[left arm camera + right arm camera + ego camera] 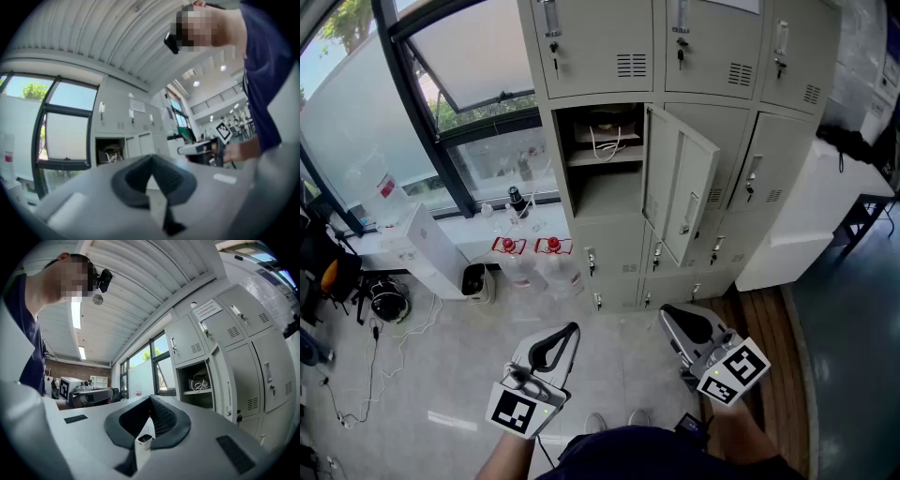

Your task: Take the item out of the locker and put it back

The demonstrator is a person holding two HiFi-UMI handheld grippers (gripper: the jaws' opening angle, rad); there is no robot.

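Note:
The grey locker bank point(675, 56) has one compartment open, its door point(682, 192) swung out to the right. On the shelf inside lies a pale bag with white cord handles point(607, 134), which also shows as the bag point(111, 153) in the left gripper view and the bag point(201, 381) in the right gripper view. My left gripper point(572, 329) and right gripper point(667, 313) hover low over the floor, well short of the locker. Both are shut with nothing between the pads. Each points toward the open compartment: left gripper point(151, 159), right gripper point(151, 400).
Two large water bottles with red labels point(534, 264) stand on the floor left of the locker base. A white box point(431, 248) leans by the window ledge. Cables point(375, 356) trail on the left floor. A white cabinet point(806, 220) stands at right above a wooden floor strip point(773, 347).

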